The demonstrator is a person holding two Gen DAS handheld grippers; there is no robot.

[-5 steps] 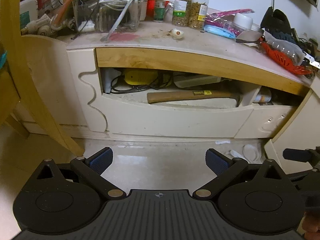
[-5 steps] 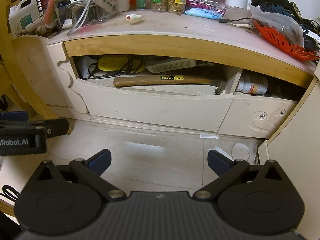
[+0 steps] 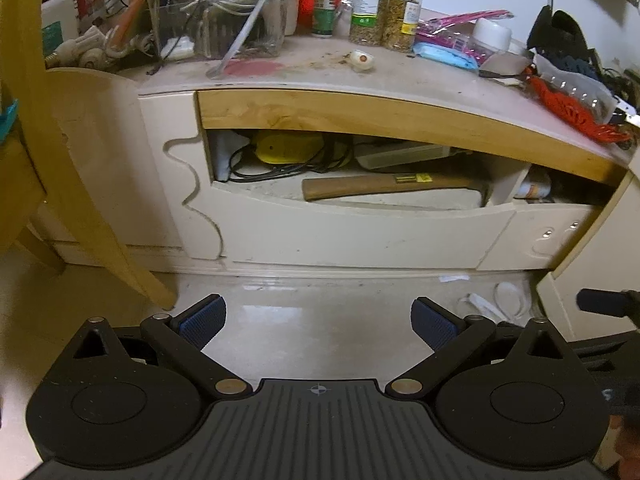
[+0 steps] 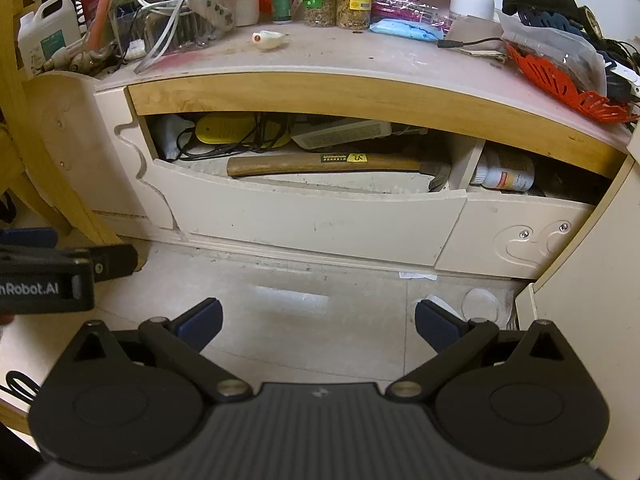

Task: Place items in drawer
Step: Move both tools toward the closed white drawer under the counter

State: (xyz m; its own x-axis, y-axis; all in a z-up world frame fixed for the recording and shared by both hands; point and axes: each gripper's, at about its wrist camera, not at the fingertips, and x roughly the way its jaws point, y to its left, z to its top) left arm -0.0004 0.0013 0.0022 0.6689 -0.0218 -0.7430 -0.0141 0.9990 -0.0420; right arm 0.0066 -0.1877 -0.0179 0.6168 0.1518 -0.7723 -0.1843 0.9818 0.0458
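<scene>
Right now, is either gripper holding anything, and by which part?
Nothing held. The left gripper and right gripper are both open and bare above the floor, short of the drawer; the hammer lies inside it, untouched.

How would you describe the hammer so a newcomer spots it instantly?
Find the open drawer under the cluttered countertop. In its wide left compartment, the hammer lies flat along the front, in front of a yellow device and black cables. It is the only thing there with a long brown wooden handle, which bears a yellow-and-black label.
</scene>
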